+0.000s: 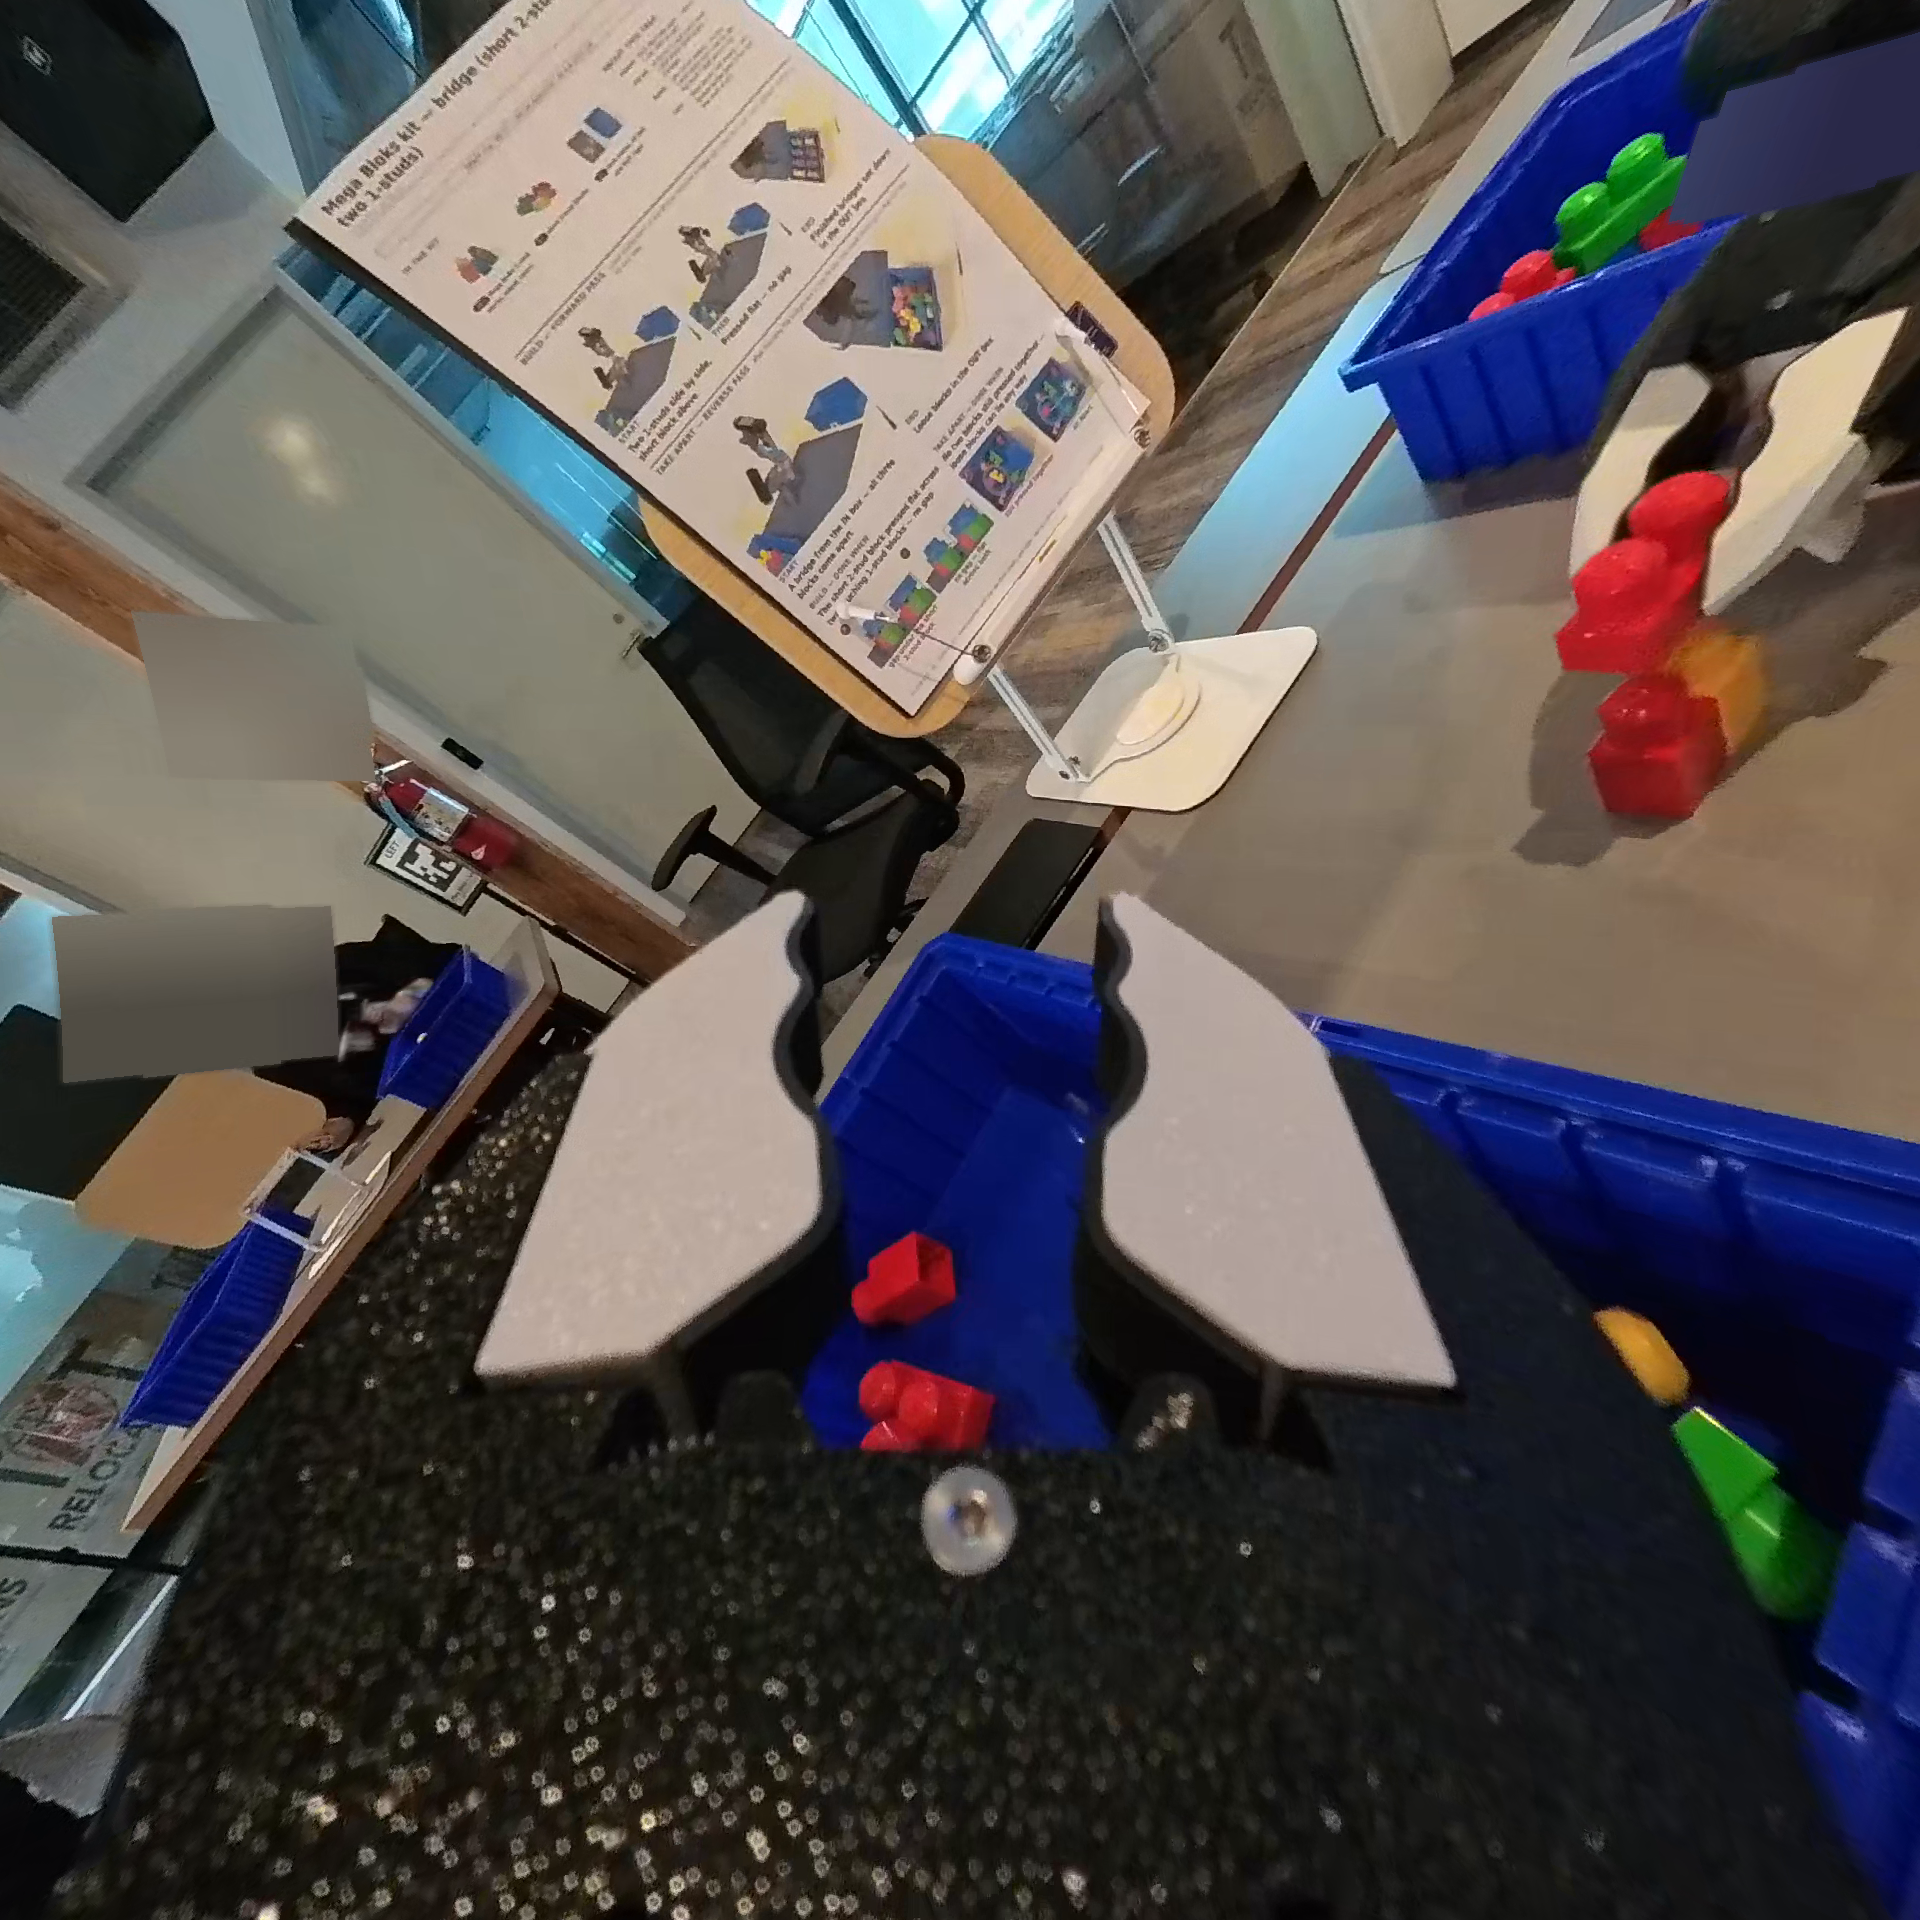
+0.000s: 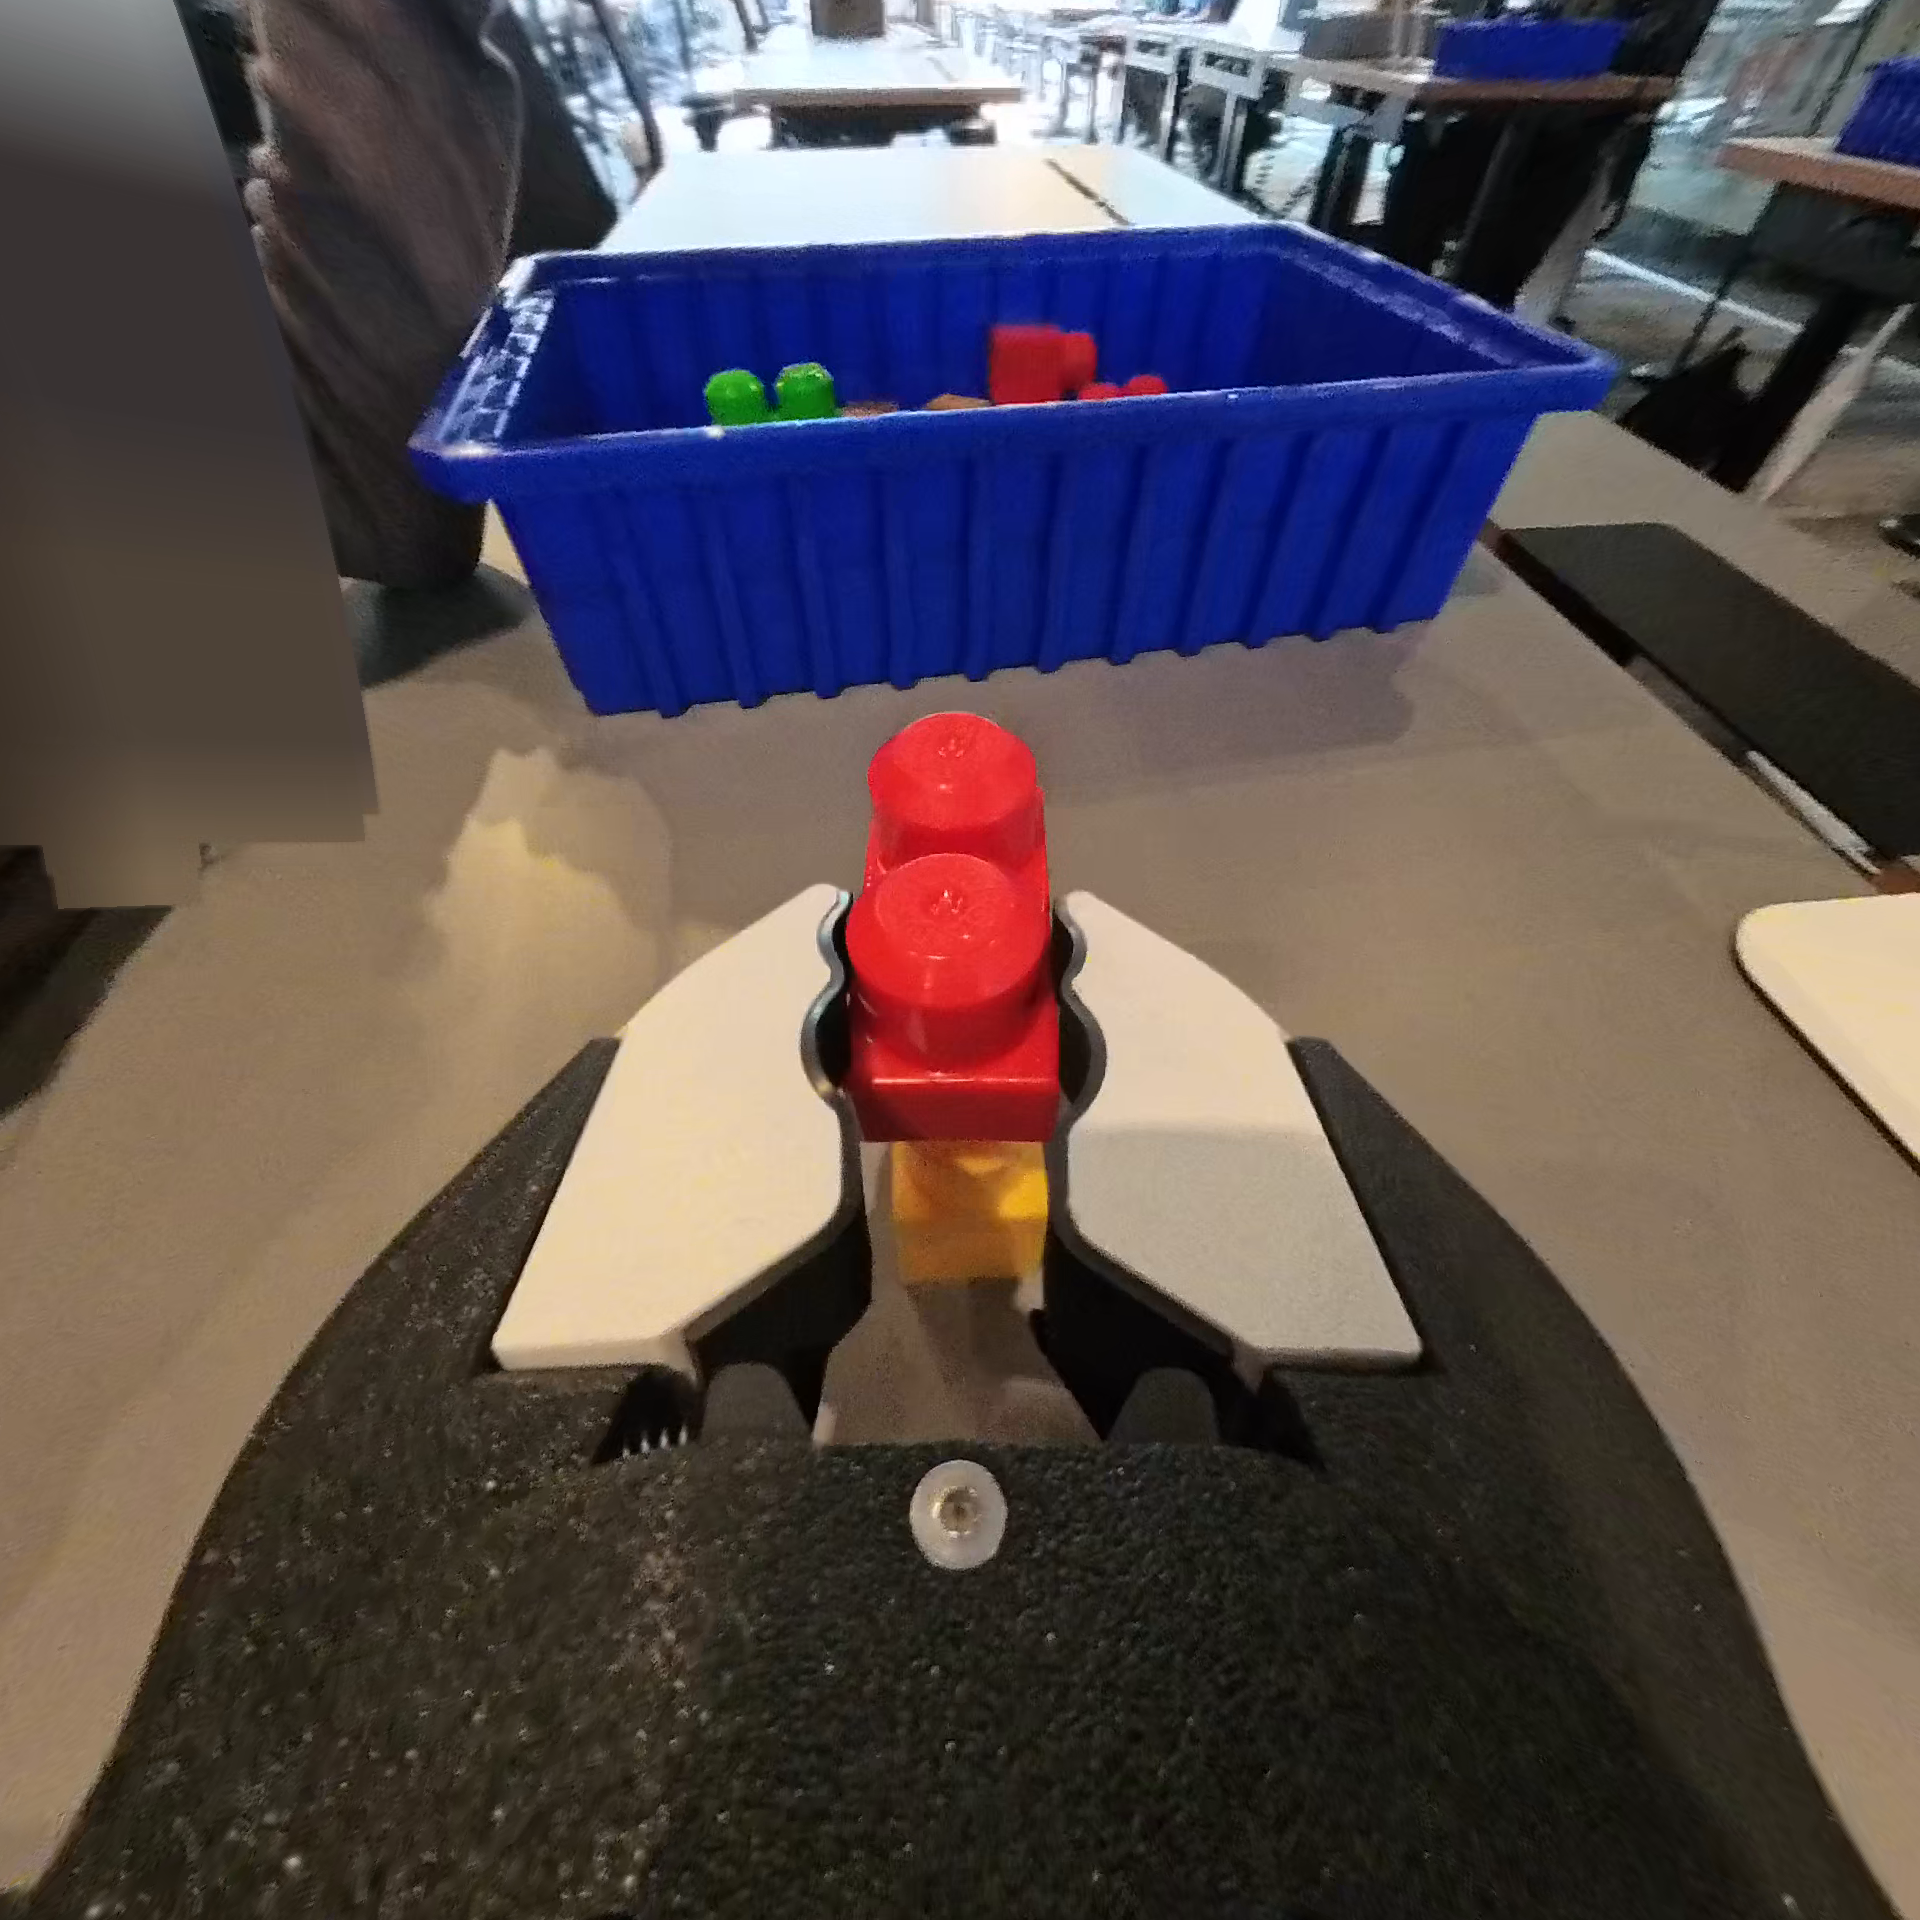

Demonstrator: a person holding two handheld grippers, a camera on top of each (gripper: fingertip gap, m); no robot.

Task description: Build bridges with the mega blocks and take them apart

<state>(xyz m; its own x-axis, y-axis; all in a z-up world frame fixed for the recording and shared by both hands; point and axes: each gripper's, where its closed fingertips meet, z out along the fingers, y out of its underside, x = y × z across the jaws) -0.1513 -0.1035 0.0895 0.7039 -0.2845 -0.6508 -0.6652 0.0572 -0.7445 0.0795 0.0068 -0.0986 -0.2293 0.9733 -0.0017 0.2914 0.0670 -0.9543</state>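
Observation:
My right gripper point(image 2: 951, 961) is shut on a red two-stud block point(image 2: 951, 935) and holds it over a yellow one-stud block point(image 2: 968, 1216) on the grey table. In the left wrist view the same red two-stud block point(image 1: 1642, 582) sits in the right gripper point(image 1: 1704, 520) above a red one-stud block point(image 1: 1657, 743) and the yellow block point(image 1: 1725, 675). My left gripper point(image 1: 951, 971) is open and empty over a blue bin point(image 1: 1621, 1143) that holds red blocks point(image 1: 904, 1278).
A second blue bin point(image 2: 987, 561) with green and red blocks stands farther back on the table point(image 2: 1455, 935). An instruction sheet on a white stand point(image 1: 1174, 717) stands at the table's edge. A person stands left of that bin. Office chairs stand beyond the table. Some 30 centimetres of space lies between my two pairs of fingers.

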